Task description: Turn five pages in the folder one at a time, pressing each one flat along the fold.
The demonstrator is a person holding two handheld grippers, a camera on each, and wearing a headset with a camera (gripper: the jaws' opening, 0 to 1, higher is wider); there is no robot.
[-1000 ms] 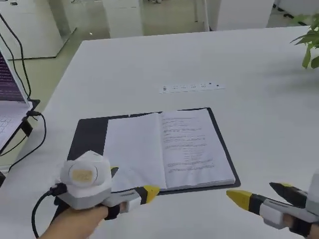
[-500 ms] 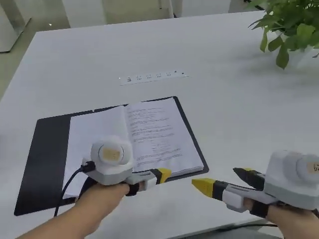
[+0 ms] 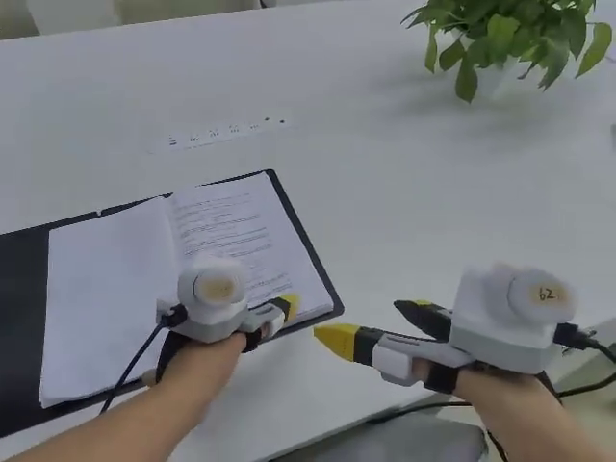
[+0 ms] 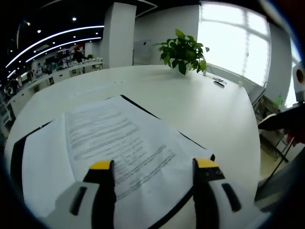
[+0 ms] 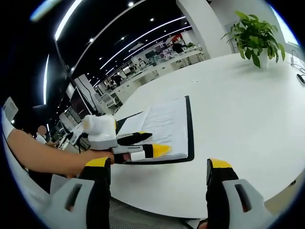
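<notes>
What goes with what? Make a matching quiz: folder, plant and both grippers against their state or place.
1 folder
2 plant
3 left gripper
4 right gripper

A open, over bare table beside the folder
B open, over the printed page
C lying open on the table
D standing at the table's far side

Pairs: 1-C, 2-D, 3-B, 4-A

White table (image 3: 404,183), potted plant (image 3: 500,38) (far corner), bright window (image 4: 228,38).
</notes>
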